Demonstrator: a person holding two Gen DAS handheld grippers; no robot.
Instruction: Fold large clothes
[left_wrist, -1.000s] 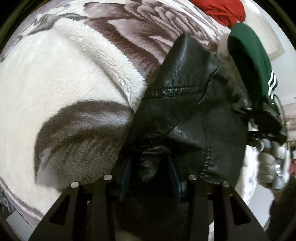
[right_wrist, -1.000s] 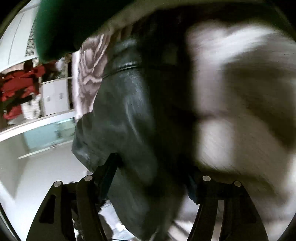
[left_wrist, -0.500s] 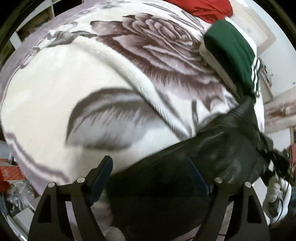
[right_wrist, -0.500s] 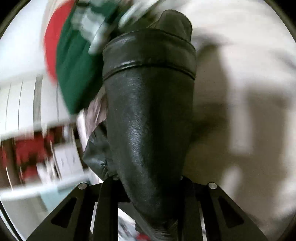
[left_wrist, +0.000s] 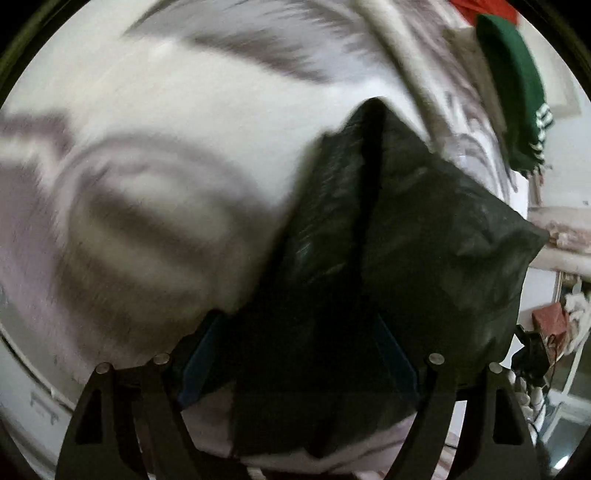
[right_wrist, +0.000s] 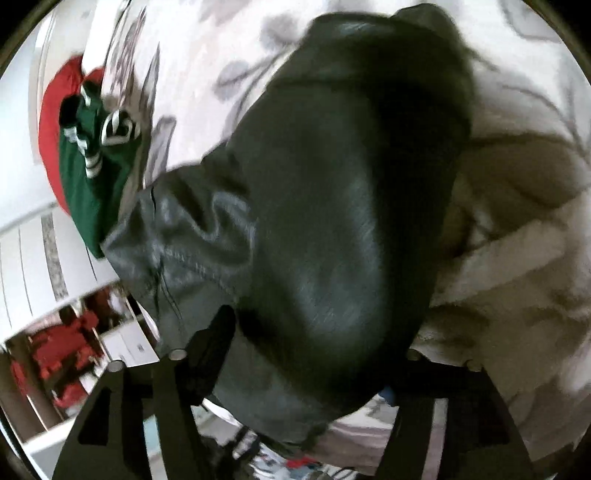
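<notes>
A black leather jacket (left_wrist: 406, 251) lies bunched on a white fleece blanket (left_wrist: 166, 147) with grey-brown flower prints. My left gripper (left_wrist: 299, 354) stands wide open, with the jacket's folded edge lying between its fingers. In the right wrist view the jacket (right_wrist: 332, 221) fills the middle and drapes over my right gripper (right_wrist: 306, 354). Its left finger (right_wrist: 214, 339) shows beside the leather and the right finger is hidden behind it. Both views are motion-blurred.
A folded green garment with white stripes (left_wrist: 517, 92) and a red garment (left_wrist: 484, 11) lie at the blanket's far edge; both also show in the right wrist view, green (right_wrist: 92, 184) and red (right_wrist: 51, 122). White cabinets and red items (right_wrist: 62, 354) stand beyond the bed.
My left gripper opened from its earlier grip and now has the jacket's edge between its fingers. My right gripper spread apart from its tight grip, and the jacket swung over the blanket.
</notes>
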